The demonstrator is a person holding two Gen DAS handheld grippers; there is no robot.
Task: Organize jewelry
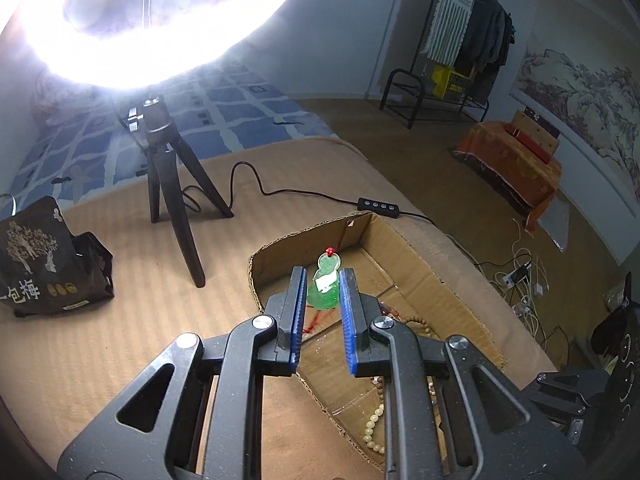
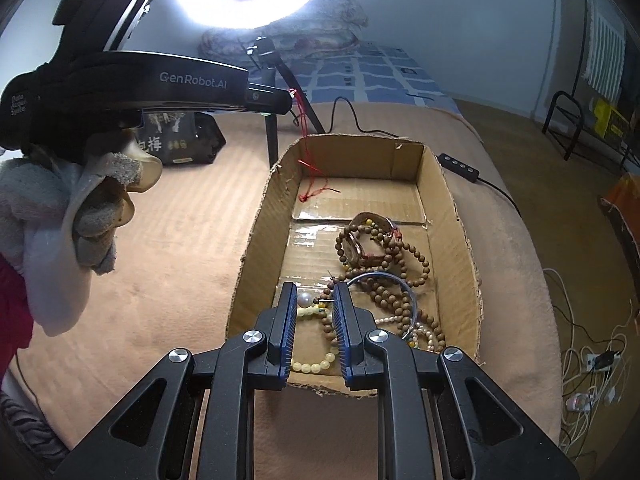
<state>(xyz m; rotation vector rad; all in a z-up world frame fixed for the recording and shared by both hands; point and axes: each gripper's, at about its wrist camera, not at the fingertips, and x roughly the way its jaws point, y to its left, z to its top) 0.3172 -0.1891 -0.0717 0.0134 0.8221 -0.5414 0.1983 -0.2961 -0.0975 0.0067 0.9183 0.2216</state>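
My left gripper (image 1: 323, 272) is shut on a green jade pendant (image 1: 326, 288) with a red knot on top, held over the far end of an open cardboard box (image 1: 432, 272). In the right wrist view the left gripper (image 2: 286, 98) hovers above the box (image 2: 256, 248), and the pendant's red cord (image 2: 306, 148) trails down to the box floor. My right gripper (image 2: 316, 290) is shut on a pearl pin (image 2: 306, 300) held crosswise between the pads, over the near end. Below lie wooden bead strands (image 2: 384, 280), a watch (image 2: 364, 248), a bangle (image 2: 400, 292) and a cream bead bracelet (image 2: 312, 366).
The box rests on a tan bedspread (image 2: 168, 264). A ring light on a black tripod (image 1: 176, 200) stands behind it, its cable and controller (image 1: 378, 204) running past the box's far end. A black snack bag (image 1: 44, 256) sits at left. A gloved hand (image 2: 92, 232) holds the left gripper.
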